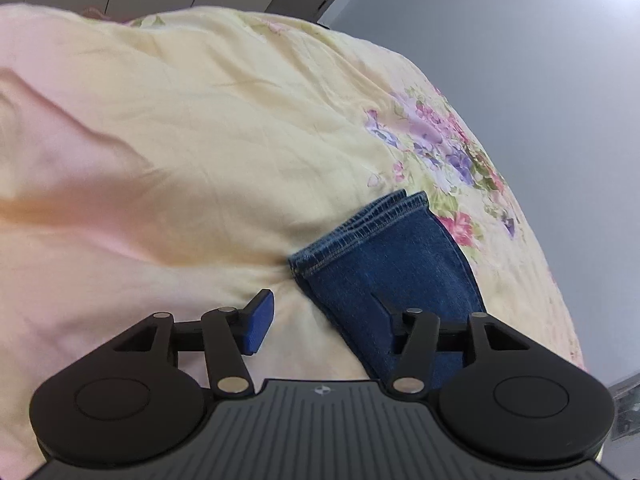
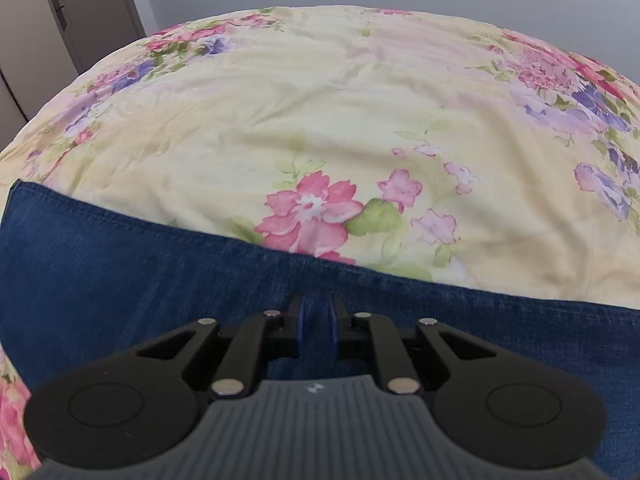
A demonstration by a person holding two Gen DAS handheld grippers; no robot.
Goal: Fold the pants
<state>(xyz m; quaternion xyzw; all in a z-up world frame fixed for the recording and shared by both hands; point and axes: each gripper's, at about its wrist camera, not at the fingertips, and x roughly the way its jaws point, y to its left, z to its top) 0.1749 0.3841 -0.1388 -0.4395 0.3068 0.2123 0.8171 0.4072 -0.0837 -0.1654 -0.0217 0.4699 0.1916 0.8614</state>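
right gripper (image 2: 316, 328) pinches the jeans (image 2: 120, 272) narrowly; left gripper (image 1: 324, 320) gapes wide beside the hem (image 1: 360, 228) (limp, heavy denim; best gripped at the stitched edges).

The pants (image 2: 120, 280) are dark blue denim, a matt, slightly rough weave, with lighter stitched thread along the hems (image 1: 360, 228). Beneath them the bed cover (image 2: 320, 120) is thin, soft cloth, matt and creased, printed with flowers. Each gripper, left (image 1: 320, 320) and right (image 2: 318, 328), is matt black plastic with small shiny metal pins; its base is ribbed grey plastic, its pads (image 1: 260, 322) blue and faintly textured.
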